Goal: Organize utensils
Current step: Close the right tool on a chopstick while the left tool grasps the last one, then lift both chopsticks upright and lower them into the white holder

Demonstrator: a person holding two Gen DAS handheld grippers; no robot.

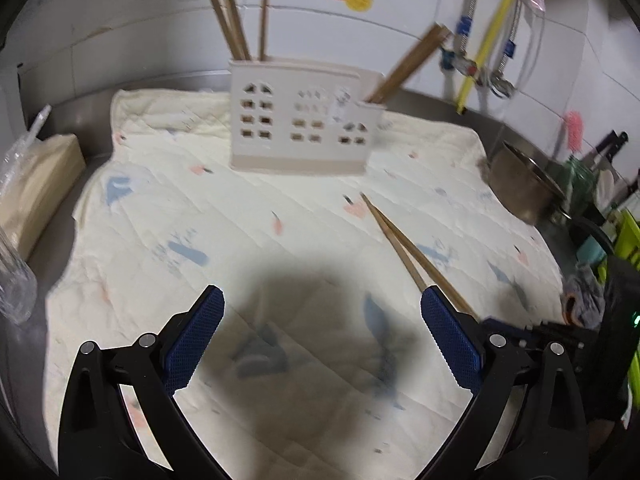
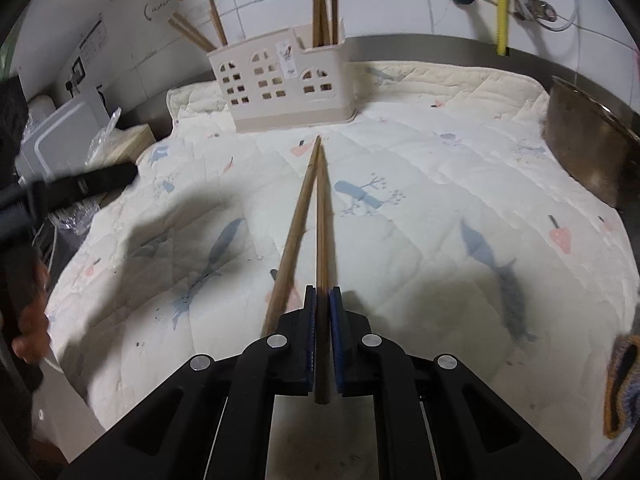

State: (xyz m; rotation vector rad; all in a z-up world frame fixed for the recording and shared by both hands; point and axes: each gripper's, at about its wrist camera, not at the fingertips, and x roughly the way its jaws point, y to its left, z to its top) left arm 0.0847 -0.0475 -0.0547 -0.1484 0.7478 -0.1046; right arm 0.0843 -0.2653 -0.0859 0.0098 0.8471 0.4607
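Right gripper [image 2: 323, 300] clamped on 1 chopstick [image 2: 321, 216], blue pads [image 2: 335, 332] pressed to either side of it. A 2nd chopstick [image 2: 294, 236] runs just left of the pads; the 2 tips meet, pointing at the holder [image 2: 276, 88]. Whether the 2nd stick is pinched too is unclear from this angle.

Left gripper [image 1: 322, 300] spread wide, nothing between its pads [image 1: 192, 340], hovering over the quilted mat [image 1: 280, 248].

Holder stands upright at the mat's far edge, near the tiled wall [image 1: 120, 20]. 3 chopsticks [image 1: 236, 24] in its left compartment, a blurred pair [image 1: 408, 64] leaning in the low right one.

Metal bowl [image 1: 524, 184] off the mat's right side.
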